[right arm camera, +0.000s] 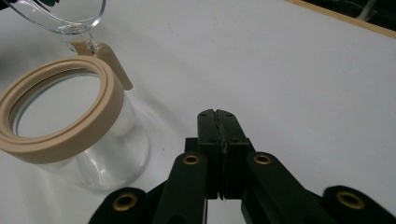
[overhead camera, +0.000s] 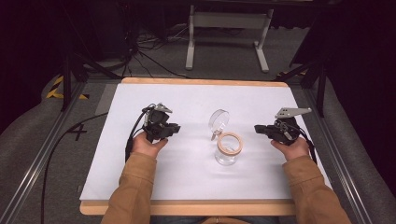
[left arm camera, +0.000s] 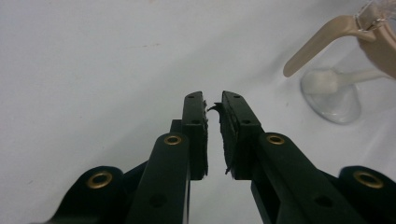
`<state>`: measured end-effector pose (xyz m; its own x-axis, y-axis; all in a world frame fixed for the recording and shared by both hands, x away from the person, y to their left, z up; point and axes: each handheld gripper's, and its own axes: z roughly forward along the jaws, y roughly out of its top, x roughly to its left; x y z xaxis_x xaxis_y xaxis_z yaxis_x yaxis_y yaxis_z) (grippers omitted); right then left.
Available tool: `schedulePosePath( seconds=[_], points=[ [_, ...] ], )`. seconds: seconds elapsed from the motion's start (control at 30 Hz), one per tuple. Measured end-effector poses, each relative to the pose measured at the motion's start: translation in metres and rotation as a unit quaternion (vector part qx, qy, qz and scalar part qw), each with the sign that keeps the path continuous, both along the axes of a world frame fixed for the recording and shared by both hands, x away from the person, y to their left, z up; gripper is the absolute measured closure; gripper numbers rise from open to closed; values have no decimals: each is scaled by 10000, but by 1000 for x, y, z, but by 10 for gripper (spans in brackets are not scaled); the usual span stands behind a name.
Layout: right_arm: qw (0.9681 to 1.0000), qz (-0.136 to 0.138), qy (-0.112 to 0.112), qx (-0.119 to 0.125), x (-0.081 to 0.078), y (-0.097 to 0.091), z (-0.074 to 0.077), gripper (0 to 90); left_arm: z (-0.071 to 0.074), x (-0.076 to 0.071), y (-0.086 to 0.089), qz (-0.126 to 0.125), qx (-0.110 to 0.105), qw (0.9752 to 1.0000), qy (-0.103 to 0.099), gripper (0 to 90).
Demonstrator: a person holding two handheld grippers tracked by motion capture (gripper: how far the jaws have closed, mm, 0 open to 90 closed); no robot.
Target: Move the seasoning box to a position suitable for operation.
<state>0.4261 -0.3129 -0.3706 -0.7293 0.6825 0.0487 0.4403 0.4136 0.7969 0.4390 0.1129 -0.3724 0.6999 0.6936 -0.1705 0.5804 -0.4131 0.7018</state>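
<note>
A clear glass jar (overhead camera: pixel 227 151) stands upright on the white counter (overhead camera: pixel 187 172), a little right of the counter's middle. The jar has a beige ring (overhead camera: pixel 230 142) around its mouth, and its clear round lid (overhead camera: pixel 219 120) is swung open and stands up behind the jar, joined to the ring by a hinge. A beige clasp lever (left arm camera: pixel 317 42) hangs down from the ring on the side of the jar that faces the left claw.

The left claw (overhead camera: pixel 176 128) is well to the left of the jar, held in the person's left hand (overhead camera: pixel 147 144), and it points toward the jar. In the left gripper view (left arm camera: pixel 213 105) its two black jaws stand narrowly apart, with a thin gap between the pads, and nothing is held there. The base of the jar is seen at the upper right of this view.

The right claw (overhead camera: pixel 258 128) is to the right of the jar, near it but not touching, held in the person's right hand (overhead camera: pixel 293 148). In the right gripper view (right arm camera: pixel 217 116) its jaws are pressed together with nothing between them, and the jar stands to the left of them.

Both forearms wear tan sleeves (overhead camera: pixel 133 186).
</note>
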Motion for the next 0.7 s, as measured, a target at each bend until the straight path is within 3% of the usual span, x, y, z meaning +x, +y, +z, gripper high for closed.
schedulePosePath(
  seconds=[0.2,0.47,0.7],
  points=[
    [10000,82,7,34,-1,3,1,893,5,-2,0,-111,-15,9999,16,752],
    [9994,338,-18,109,-4,8,3,893,19,-12,-1,-378,-247,9989,-154,725],
    [9985,551,28,47,-5,17,-1,892,30,-19,-4,-539,-275,9980,-198,712]
  ],
)
